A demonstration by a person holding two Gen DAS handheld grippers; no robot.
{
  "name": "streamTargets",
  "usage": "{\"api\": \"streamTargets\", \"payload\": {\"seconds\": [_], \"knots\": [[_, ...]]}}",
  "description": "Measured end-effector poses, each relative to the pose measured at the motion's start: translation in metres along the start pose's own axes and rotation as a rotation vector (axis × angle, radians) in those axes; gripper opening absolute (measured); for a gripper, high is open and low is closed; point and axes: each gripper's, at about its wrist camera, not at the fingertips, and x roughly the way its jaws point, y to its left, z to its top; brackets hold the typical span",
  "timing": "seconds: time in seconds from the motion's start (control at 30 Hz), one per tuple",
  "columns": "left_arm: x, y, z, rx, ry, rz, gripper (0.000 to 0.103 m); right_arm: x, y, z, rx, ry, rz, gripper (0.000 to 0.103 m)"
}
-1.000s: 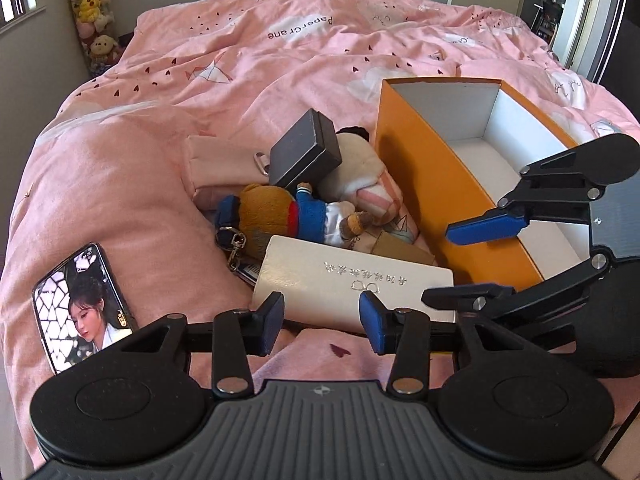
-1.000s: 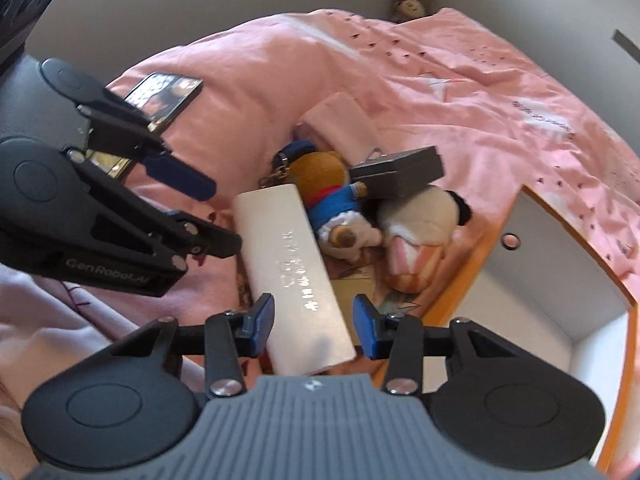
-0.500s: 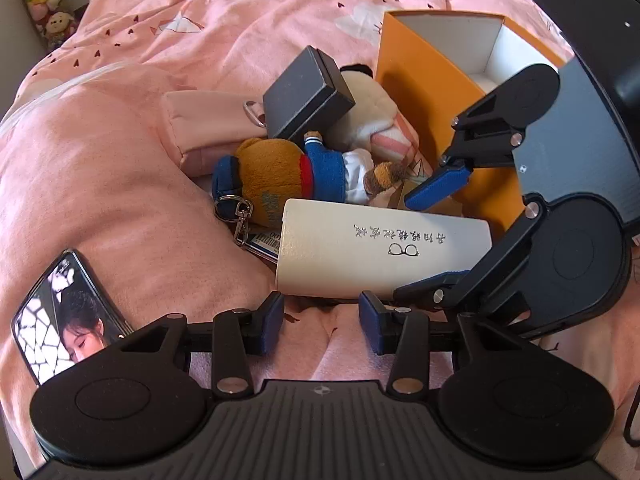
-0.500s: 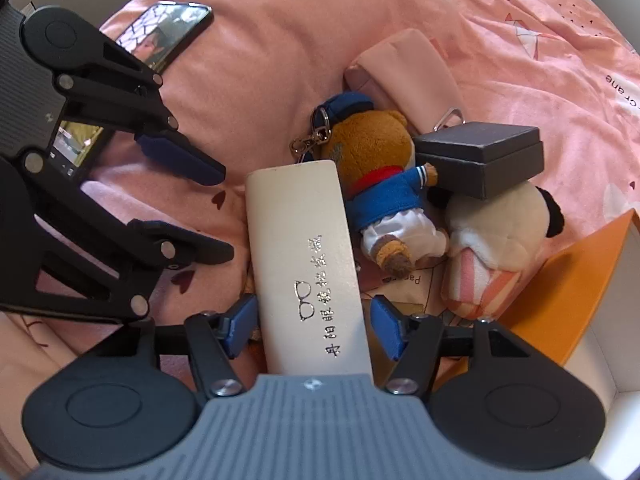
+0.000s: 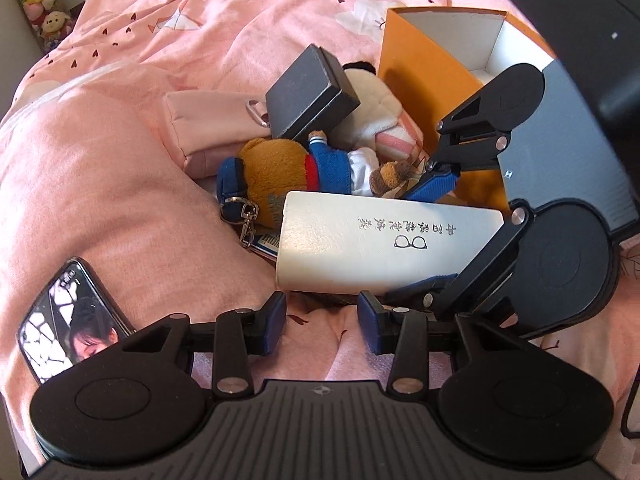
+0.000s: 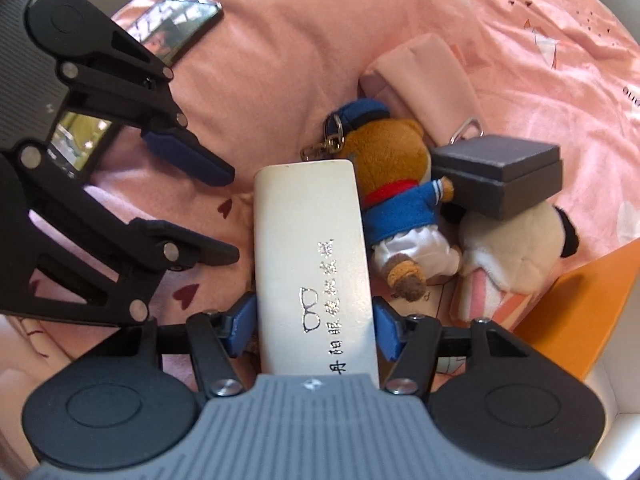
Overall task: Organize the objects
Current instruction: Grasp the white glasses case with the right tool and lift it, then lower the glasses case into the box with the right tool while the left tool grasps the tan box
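A white glasses case (image 5: 380, 240) (image 6: 312, 248) lies on the pink duvet in front of a pile. My right gripper (image 6: 316, 328) (image 5: 400, 244) straddles its near end; the jaws are closing and both blue pads rest against its long sides. My left gripper (image 5: 322, 322) (image 6: 234, 214) hovers just beside the case over bare duvet, jaws closing slightly with nothing between them. Behind the case lie a brown bear keychain in blue (image 5: 288, 168) (image 6: 388, 160), a dark grey box (image 5: 312, 92) (image 6: 500, 176), a pink pouch (image 5: 212, 120) and a white plush (image 5: 372, 100).
An open orange box with a white inside (image 5: 420, 80) (image 6: 580, 308) stands right of the pile. A phone with a lit screen (image 5: 68, 312) (image 6: 176, 28) lies on the duvet at the left. Soft toys (image 5: 40, 4) stand in the far corner.
Both grippers have dropped closer to the pile. The right jaws spread wider and came down around the case's near end, where the pads now meet its sides.
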Motion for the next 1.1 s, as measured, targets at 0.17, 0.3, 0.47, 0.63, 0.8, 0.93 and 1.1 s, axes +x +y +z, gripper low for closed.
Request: {"api": "streamTargets", "payload": {"seconds": [0.17, 0.3, 0.47, 0.63, 0.8, 0.93, 1.1], "knots": [[-0.023, -0.002, 0.008, 0.032, -0.016, -0.038, 0.049, -0.038, 0.002, 0.003, -0.016, -0.052, -0.045, 0.062], [-0.041, -0.007, 0.017, 0.080, -0.035, -0.073, 0.049, -0.079, -0.008, -0.001, -0.019, -0.094, -0.089, 0.062], [-0.038, -0.025, 0.030, 0.181, -0.043, -0.144, 0.051, -0.129, -0.028, -0.016, 0.010, -0.128, -0.157, 0.062], [-0.004, -0.053, 0.040, 0.301, -0.009, -0.208, 0.057, -0.137, -0.060, -0.045, 0.050, -0.045, -0.240, 0.062], [0.040, -0.077, 0.045, 0.414, 0.034, -0.191, 0.064, -0.123, -0.094, -0.086, 0.106, 0.042, -0.256, 0.062], [0.066, -0.084, 0.048, 0.432, 0.045, -0.156, 0.066, -0.104, -0.113, -0.110, 0.110, 0.101, -0.231, 0.062], [0.085, -0.096, 0.051, 0.453, 0.085, -0.136, 0.071, -0.074, -0.127, -0.120, 0.035, 0.155, -0.191, 0.062]]}}
